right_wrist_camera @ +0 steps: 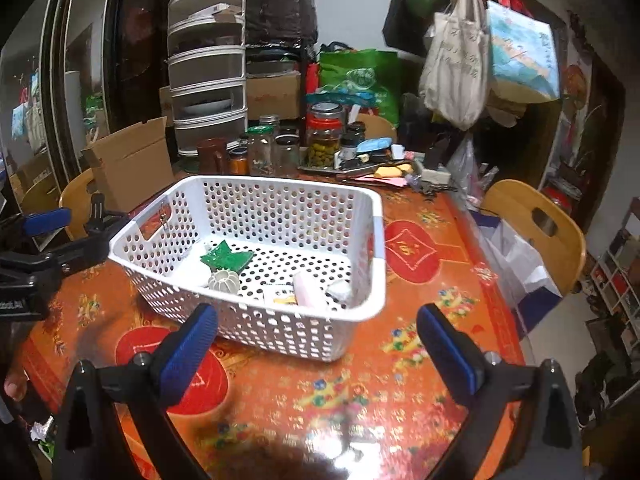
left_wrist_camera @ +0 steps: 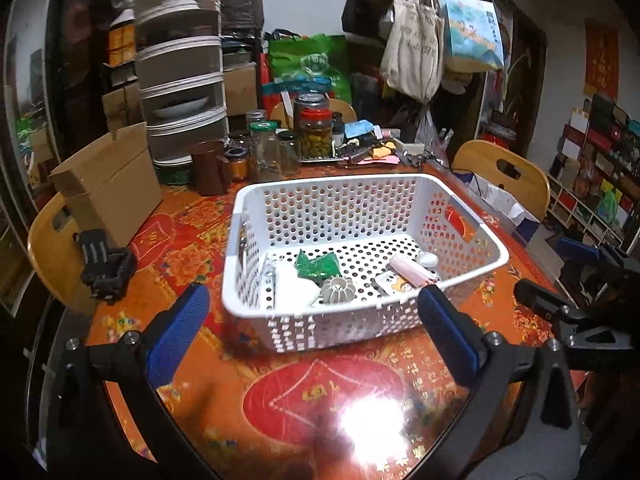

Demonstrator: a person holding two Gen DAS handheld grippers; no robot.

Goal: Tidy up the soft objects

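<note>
While angled down, both grippers [left_wrist_camera: 312,320] [right_wrist_camera: 316,340] wide, empty

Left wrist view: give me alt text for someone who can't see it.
A white perforated basket sits on an orange floral tablecloth, holding a green packet, a pink roll and other small items. The open left gripper is empty before it.
</note>
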